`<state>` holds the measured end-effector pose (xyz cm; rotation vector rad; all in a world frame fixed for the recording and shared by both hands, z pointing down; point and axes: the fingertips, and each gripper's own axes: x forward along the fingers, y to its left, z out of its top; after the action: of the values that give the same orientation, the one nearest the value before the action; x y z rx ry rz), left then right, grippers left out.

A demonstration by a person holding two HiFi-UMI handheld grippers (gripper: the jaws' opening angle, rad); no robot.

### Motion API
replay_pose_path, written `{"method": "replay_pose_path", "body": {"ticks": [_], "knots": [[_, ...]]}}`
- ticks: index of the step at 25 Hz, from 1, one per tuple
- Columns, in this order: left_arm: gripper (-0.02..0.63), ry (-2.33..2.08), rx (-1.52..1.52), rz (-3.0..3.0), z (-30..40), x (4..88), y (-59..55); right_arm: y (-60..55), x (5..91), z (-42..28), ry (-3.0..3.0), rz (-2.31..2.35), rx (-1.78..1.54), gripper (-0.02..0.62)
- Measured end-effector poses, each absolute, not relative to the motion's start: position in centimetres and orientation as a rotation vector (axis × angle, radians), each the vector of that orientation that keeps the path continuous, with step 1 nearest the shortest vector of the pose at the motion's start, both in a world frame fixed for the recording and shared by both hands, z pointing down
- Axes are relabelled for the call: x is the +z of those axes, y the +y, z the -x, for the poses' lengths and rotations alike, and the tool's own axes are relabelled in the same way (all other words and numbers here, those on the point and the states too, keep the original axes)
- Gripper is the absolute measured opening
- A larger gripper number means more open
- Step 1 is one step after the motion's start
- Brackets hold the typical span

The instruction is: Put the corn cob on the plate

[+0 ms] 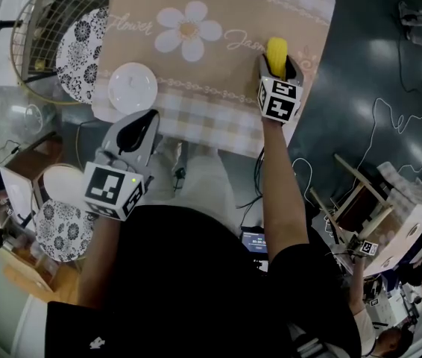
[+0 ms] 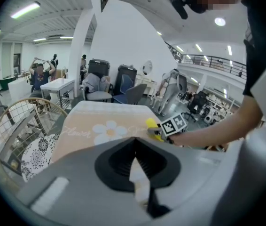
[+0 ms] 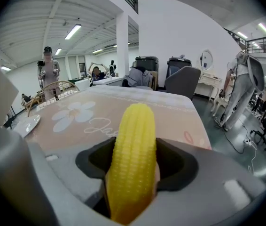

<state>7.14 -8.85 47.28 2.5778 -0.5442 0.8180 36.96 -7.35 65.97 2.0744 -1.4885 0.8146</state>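
The yellow, knobbly, probably plastic corn cob [image 3: 132, 159] sits clamped lengthwise in the right gripper's [image 1: 278, 71] jaws over the desk's [image 1: 218, 73] right side. The small round white plate [image 1: 133, 88] lies flat at the desk's near-left corner.

Found a bench [image 1: 317, 10] with rounded corners, covered edge to edge by a cloth [image 1: 226, 69]. Showed a beige middle panel on that cloth, framed by a pale checked border. Bore a large white daisy [image 1: 189, 30] with a yellow heart, printed toward the far side, with script lettering on either side of it. Carried one small round white plate [image 1: 133, 88], lying flat on the near left part of the cloth, where beige met check. Met a black-and-white patterned plate [image 1: 84, 51] and a wire basket [image 1: 43, 28] at the left edge; could not tell whether either rested on the bench.
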Motion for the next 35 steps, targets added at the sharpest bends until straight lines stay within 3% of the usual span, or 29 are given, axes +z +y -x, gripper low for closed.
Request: {"method": "replay_pose_path", "body": {"ticks": [35], "knots": [[0.005,-0.765,0.728,-2.497,1.0,46.0,-9.3,-14.0,61.0,-24.2,-1.84,-1.804,0.654,0.258]]}}
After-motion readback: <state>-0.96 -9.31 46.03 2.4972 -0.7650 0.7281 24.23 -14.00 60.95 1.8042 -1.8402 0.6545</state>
